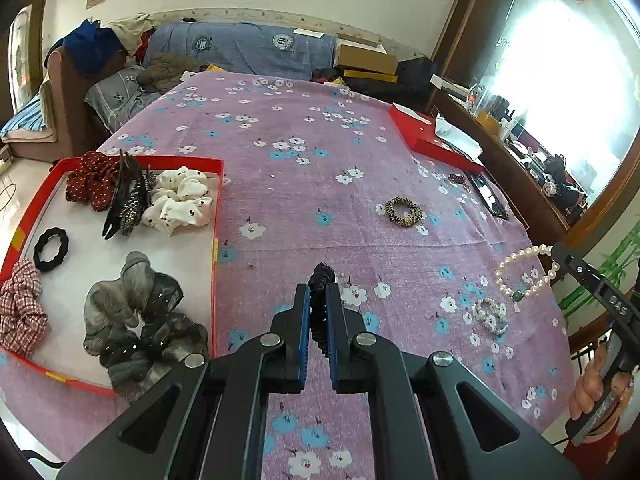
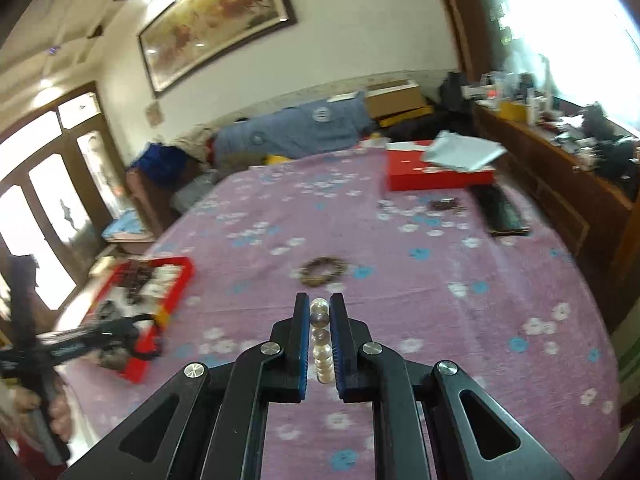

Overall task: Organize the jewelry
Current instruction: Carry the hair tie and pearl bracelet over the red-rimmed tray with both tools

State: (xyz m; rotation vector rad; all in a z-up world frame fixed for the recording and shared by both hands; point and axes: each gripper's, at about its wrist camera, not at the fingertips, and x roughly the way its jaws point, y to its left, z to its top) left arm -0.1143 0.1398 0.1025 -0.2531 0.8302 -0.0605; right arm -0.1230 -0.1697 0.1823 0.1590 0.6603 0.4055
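Observation:
My left gripper (image 1: 319,292) is shut on a black scrunchie (image 1: 320,280), held above the purple flowered tablecloth (image 1: 304,200). To its left lies a red tray (image 1: 218,200) holding several scrunchies and hair clips. My right gripper (image 2: 319,304) is shut on a pearl bracelet (image 2: 320,344); in the left wrist view that pearl bracelet (image 1: 524,272) hangs as a loop from the right gripper's fingers (image 1: 568,258) at the table's right side. A small white bead bracelet (image 1: 490,314) and a leopard-print scrunchie (image 1: 405,211) lie on the cloth.
A red box (image 1: 432,140) with white paper on it sits at the far right of the table, with a black tray (image 1: 490,196) and a dark bead bracelet (image 1: 458,179) near it. A cluttered sofa (image 1: 240,52) stands beyond the table, a wooden sideboard (image 1: 520,168) at right.

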